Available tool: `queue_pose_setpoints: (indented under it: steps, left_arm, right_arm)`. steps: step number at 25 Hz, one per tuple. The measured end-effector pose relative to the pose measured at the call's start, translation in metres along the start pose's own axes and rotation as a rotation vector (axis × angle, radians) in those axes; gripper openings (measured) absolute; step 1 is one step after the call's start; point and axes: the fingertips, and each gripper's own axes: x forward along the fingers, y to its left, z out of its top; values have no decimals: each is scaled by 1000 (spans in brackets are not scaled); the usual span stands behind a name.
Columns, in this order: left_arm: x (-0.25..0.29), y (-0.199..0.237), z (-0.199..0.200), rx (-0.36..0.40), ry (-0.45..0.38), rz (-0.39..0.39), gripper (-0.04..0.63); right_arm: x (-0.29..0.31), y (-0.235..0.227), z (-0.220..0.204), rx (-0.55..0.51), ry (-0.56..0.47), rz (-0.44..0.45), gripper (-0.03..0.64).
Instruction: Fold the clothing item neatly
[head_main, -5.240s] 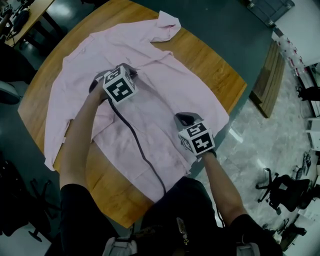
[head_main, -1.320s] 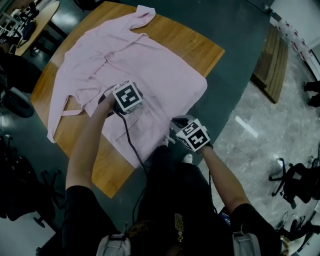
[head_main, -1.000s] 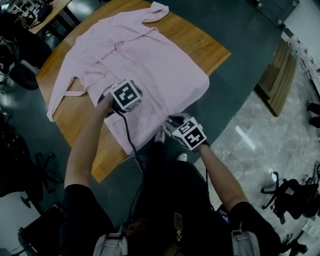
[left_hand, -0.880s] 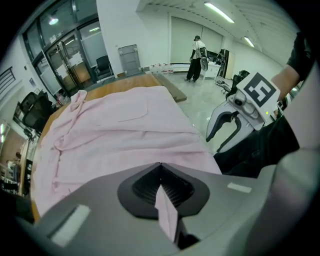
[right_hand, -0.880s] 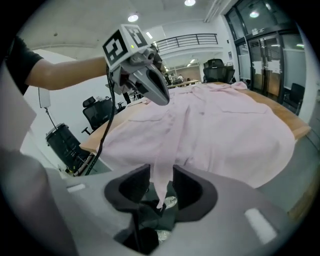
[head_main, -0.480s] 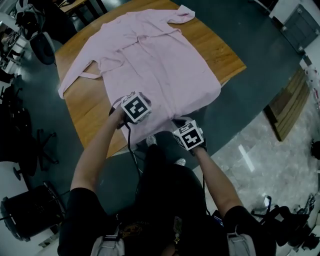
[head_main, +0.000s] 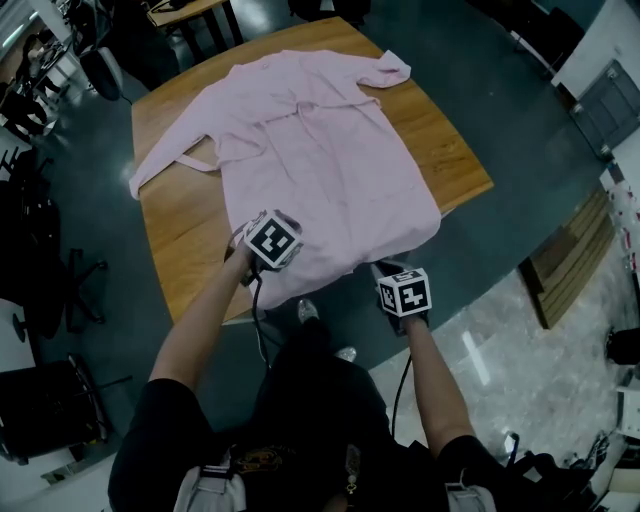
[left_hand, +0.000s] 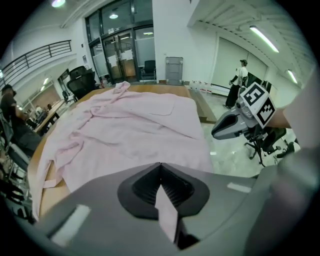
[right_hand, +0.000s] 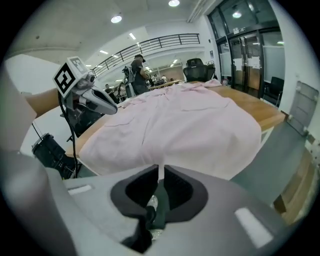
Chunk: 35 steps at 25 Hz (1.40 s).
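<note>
across the wooden table (head_main: 190, 235), the pink shirt (head_main: 320, 160) lies spread, wrinkled.

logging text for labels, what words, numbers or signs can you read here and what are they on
No readable words or numbers anywhere in these views.
Left marker cube and right marker cube: black-and-white square patterns only, no letters.
Pink shirt: no print or tag showing.
Paper sheets on the glass doors: too small to read.

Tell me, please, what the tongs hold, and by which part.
The left tongs and right tongs both grip the pale pink fabric shirt by its near hem; the right jaws have just opened slightly.
</note>
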Motion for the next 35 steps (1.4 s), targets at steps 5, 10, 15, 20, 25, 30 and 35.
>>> queue_pose_setpoints:
  steps: [5, 10, 15, 20, 25, 30, 35]
  left_arm:
    - [-9, 22, 20, -209, -116, -20, 6]
    - [-17, 57, 47, -329, -204, 18, 6]
    - [-37, 134, 42, -432, -261, 182, 8]
    - [-52, 197, 2, -515, -274, 312, 8]
    - [-49, 232, -52, -618, -233, 362, 11]
    - [-62, 258, -93, -722, -234, 437, 9]
    - [-71, 271, -120, -834, -255, 486, 8]
  right_arm:
    - [-11, -19, 72, -51, -97, -35, 26]
    - [-15, -34, 155, -138, -166, -48, 26]
    - [7, -7, 233, -236, -212, -3, 26]
    - [42, 38, 278, -326, -218, 86, 26]
    - [92, 93, 310, -444, -187, 204, 26]
    - [146, 165, 336, -582, -143, 357, 26]
    - [198, 236, 355, -715, -90, 508, 61]
